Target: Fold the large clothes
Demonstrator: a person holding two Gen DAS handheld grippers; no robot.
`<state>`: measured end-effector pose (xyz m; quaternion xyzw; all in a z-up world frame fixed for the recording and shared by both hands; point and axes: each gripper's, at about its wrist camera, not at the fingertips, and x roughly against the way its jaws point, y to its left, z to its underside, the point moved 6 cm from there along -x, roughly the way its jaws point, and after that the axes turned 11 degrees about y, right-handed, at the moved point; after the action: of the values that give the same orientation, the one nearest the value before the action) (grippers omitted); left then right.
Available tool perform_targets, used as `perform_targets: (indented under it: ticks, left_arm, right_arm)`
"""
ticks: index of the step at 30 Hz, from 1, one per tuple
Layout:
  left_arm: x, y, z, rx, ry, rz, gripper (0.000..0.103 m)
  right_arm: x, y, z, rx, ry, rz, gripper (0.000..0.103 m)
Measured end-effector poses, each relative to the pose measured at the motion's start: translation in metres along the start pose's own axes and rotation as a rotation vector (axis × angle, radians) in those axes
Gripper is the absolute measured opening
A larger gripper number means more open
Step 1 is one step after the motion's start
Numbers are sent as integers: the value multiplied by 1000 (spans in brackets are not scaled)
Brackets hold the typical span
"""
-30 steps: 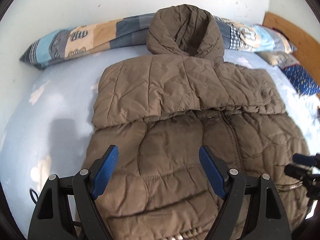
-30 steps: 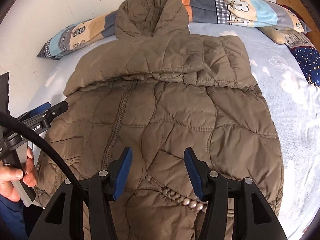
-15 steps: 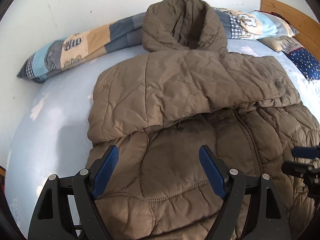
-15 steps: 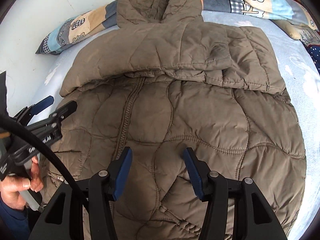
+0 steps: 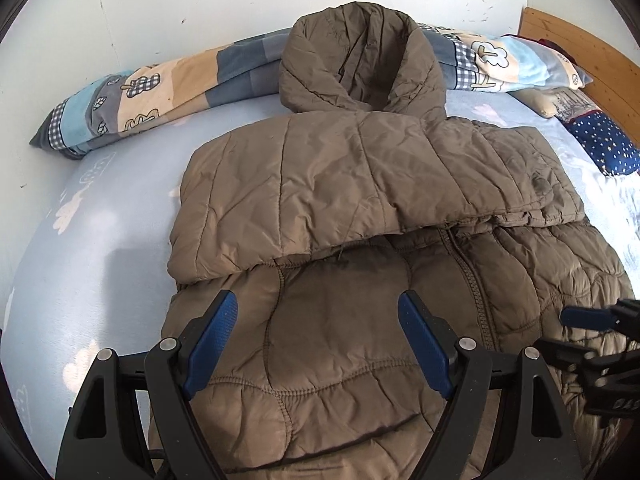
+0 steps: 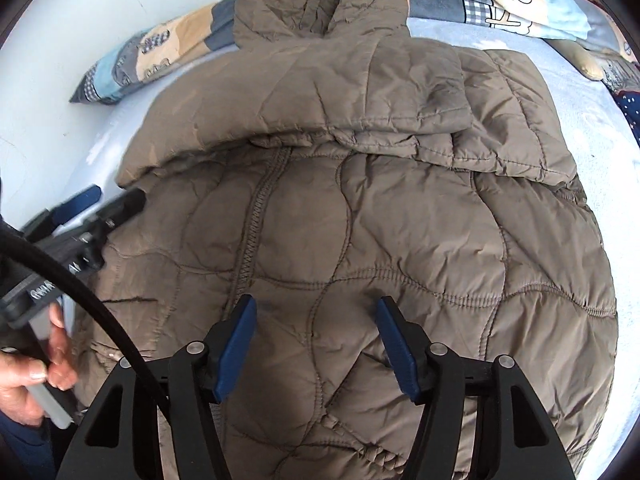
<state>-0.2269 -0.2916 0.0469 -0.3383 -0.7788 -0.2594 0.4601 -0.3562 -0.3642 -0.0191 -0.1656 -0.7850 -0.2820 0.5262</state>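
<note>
Both my grippers hang over the brown jacket filling mid-frame on the bed, left gripper spread wide, right gripper just widening, neither gripping anything.

Two wrist cameras, both angled down over the bed.
Each looks close along its fingers toward the wall; both share the brown jacket.
</note>
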Motion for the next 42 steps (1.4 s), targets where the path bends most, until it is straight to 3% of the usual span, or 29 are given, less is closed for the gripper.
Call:
perform_targets:
  ticks: [12, 28, 42]
  left_arm:
    - [9, 8, -8, 13, -38, -15, 82]
    - [30, 26, -8, -10, -112, -92, 82]
    - [36, 41, -8, 10, -129, -93, 82]
  right_arm:
    - [32, -9, 1, 18, -114, -41, 66]
    - [56, -6, -11, 31, -137, -10, 66]
    - [108, 15, -60, 102, -188, 44, 66]
